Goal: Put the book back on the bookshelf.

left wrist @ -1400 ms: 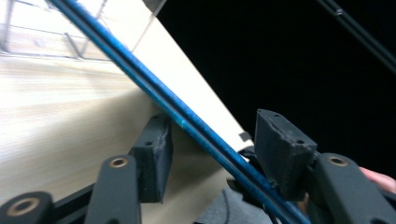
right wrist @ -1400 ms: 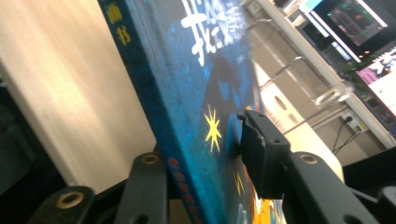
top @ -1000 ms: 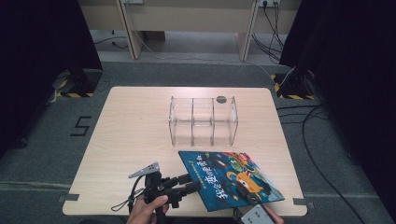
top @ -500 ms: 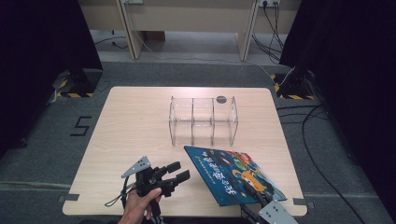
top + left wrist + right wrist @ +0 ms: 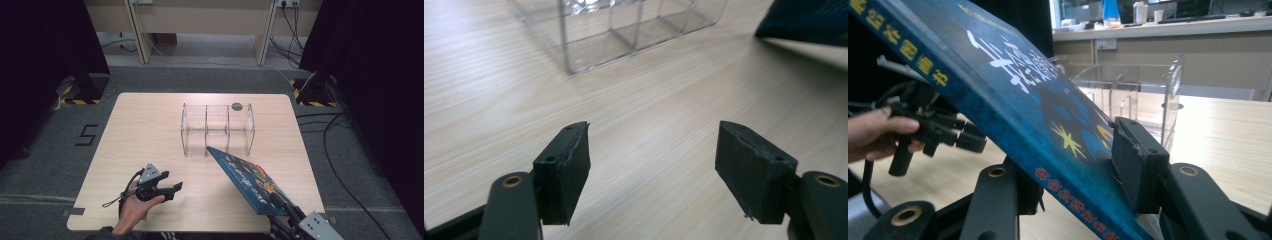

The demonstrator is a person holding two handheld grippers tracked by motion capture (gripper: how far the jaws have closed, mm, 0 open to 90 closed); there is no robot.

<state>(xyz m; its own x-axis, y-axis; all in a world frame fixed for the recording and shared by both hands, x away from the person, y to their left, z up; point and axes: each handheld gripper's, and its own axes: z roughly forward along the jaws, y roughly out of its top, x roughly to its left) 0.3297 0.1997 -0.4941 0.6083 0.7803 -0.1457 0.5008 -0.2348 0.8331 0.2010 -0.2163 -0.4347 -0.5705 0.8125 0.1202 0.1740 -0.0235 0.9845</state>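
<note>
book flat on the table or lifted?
Lifted and tilted: the right tool clamps the blue book at its near end, the far corner pointing toward the clear organizer.

Two hand-held grippers working low at the near edge of the table

The left gripper (image 5: 175,188) is lying nearly level in the person's left hand (image 5: 134,206), its jaws pointing right across the table and standing apart with nothing between them, having just been opening; its cable is looping out to the left. The right gripper (image 5: 284,204) is coming in at the bottom right corner, angled up and to the left, its grey three-cornered plate showing on top, and its jaws are clamping the book (image 5: 247,181), one pad pressing on each face.
</note>
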